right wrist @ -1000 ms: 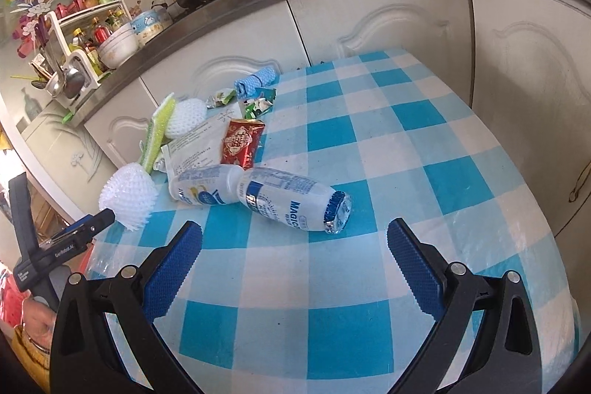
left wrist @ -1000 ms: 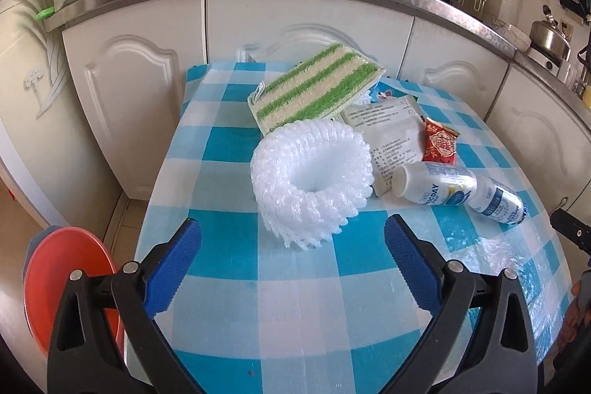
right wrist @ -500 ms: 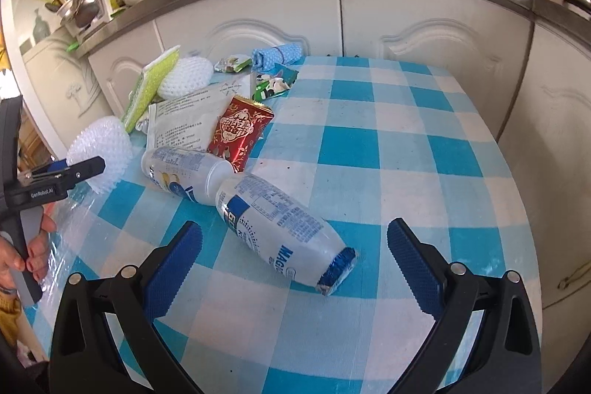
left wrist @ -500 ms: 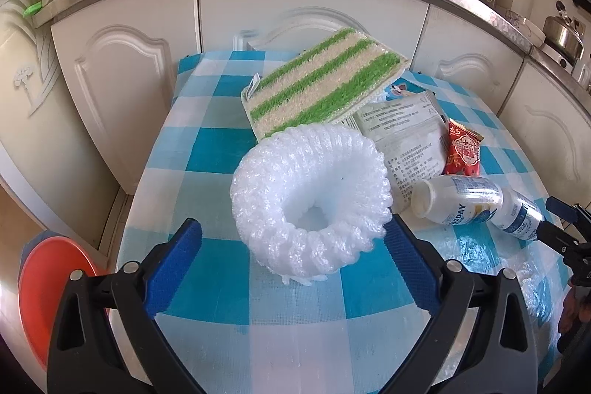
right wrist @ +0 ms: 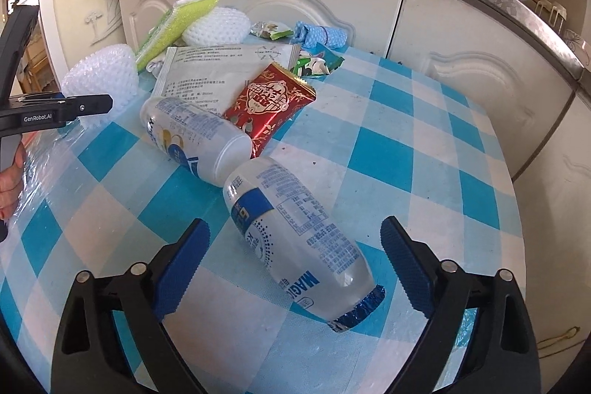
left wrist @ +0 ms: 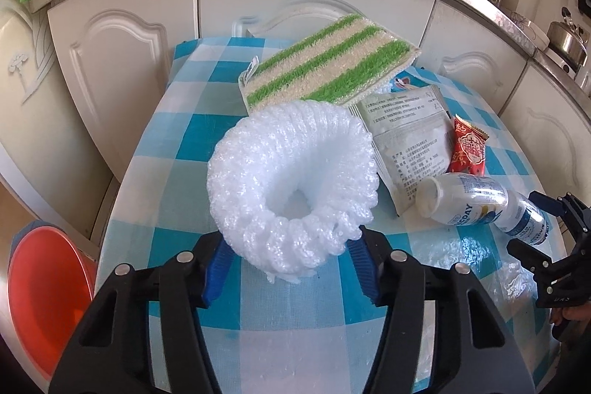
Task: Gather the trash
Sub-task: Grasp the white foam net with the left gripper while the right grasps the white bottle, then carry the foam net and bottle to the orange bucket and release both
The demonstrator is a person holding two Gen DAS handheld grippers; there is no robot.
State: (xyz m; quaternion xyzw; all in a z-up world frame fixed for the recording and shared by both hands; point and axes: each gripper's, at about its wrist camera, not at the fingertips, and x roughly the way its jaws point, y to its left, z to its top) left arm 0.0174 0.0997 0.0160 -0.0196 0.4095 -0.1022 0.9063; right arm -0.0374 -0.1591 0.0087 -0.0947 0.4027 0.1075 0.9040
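Both pairs of jaws are closing. On the left gripper (left wrist: 291, 263) the blue pads (left wrist: 218, 268) stand at either side of the lower rim of a white foam fruit net (left wrist: 295, 187), touching it or very nearly so; whether they press it yet I cannot tell. That ring-shaped net sits on the blue-and-white checked tablecloth (left wrist: 177, 132), just in front of a green-and-cream striped scrubbing pad (left wrist: 328, 61) and beside a white printed sachet (left wrist: 410, 139) and a red snack wrapper (left wrist: 469, 150). On the right gripper (right wrist: 293, 266) the jaws are wide apart, with the near end of a lying plastic bottle (right wrist: 295, 239) with a blue label between them; the pads (right wrist: 402, 268) stand clear of it on both sides. 1 more bottle (right wrist: 195, 135) lies end to end with it, touching the red wrapper. More wrappers (right wrist: 314, 61) and a blue rolled cloth (right wrist: 321, 36) lie at the far edge. An orange basin (left wrist: 48, 294) sits on the floor at the left of the table.
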